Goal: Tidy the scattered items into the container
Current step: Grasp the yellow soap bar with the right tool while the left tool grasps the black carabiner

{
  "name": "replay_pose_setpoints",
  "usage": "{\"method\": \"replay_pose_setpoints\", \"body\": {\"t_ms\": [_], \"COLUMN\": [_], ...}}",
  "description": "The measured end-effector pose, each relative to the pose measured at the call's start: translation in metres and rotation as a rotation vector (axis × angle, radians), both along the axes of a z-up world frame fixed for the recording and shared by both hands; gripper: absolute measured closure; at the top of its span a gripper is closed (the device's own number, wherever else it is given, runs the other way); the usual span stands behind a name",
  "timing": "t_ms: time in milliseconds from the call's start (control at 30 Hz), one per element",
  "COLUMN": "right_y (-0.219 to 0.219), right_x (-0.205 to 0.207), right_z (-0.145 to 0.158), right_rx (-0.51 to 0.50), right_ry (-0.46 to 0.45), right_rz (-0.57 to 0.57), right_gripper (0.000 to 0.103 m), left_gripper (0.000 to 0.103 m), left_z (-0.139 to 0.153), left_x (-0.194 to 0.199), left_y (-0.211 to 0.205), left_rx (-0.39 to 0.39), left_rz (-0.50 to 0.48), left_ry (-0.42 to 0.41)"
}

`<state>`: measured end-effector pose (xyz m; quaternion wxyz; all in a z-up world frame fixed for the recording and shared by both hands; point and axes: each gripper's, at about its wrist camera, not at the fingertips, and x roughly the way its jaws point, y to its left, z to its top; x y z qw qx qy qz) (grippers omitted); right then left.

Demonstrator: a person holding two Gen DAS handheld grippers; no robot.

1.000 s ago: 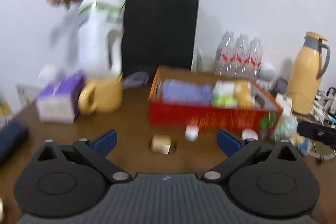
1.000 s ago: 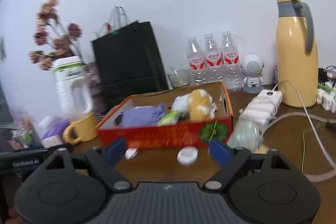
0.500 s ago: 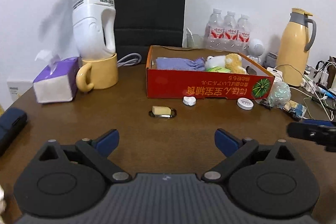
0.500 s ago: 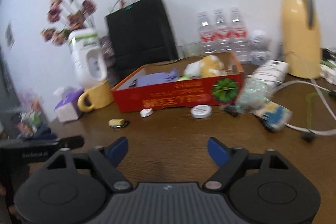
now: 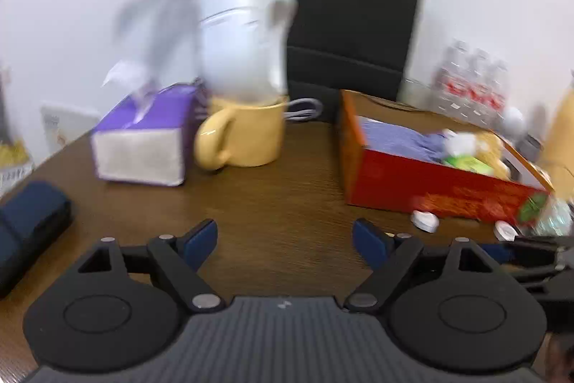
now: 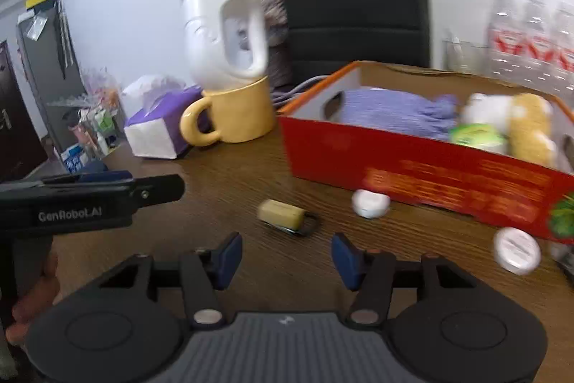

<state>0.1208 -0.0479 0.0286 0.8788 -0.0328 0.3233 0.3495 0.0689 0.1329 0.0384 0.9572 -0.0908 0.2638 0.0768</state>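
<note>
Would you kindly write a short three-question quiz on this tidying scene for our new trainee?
1. True or false: the right hand-held gripper holds something.
2. What stands in the yellow mug?
3. Which lies nearest the right hand-held gripper: A the tan block on a black clip, B the tissue box, C the red box?

Key: 1 false, nothing is between the pads; 2 a white jug; 3 A.

Right wrist view: the wordmark "GenRobot.AI" in pale letters runs along the black body of the left gripper (image 6: 89,200), seen side-on. Yellow printing on the long side of the red box (image 6: 448,182) is blurred and cannot be read. The labels of the white jug (image 6: 222,24) and of the water bottles (image 6: 531,42) are likewise illegible.
</note>
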Motion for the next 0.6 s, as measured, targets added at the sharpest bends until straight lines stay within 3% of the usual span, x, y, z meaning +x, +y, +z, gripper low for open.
{"method": "replay_pose_setpoints", "body": {"t_ms": [133, 267, 467, 600], "right_y": [0.034, 0.044, 0.042, 0.007], "right_x": [0.010, 0.023, 0.023, 0.007], "right_z": [-0.007, -0.013, -0.013, 0.006], "right_rx": [-0.028, -0.005, 0.010, 0.018], "right_ry": [-0.007, 0.044, 0.013, -0.101], "right_rz": [-0.050, -0.121, -0.152, -0.170], "right_gripper": [0.057, 0.074, 0.075, 0.075], "left_gripper": [0.018, 0.018, 0.018, 0.018], "left_z": [-0.007, -0.005, -0.009, -0.014], "left_x": [0.002, 0.001, 0.004, 0.010], "left_y": [-0.001, 0.002, -0.002, -0.008], "left_rx": [0.093, 0.080, 0.097, 0.063], "left_rz": [0.037, 0.020, 0.005, -0.061], "left_ry": [0.012, 0.006, 0.029, 0.051]}}
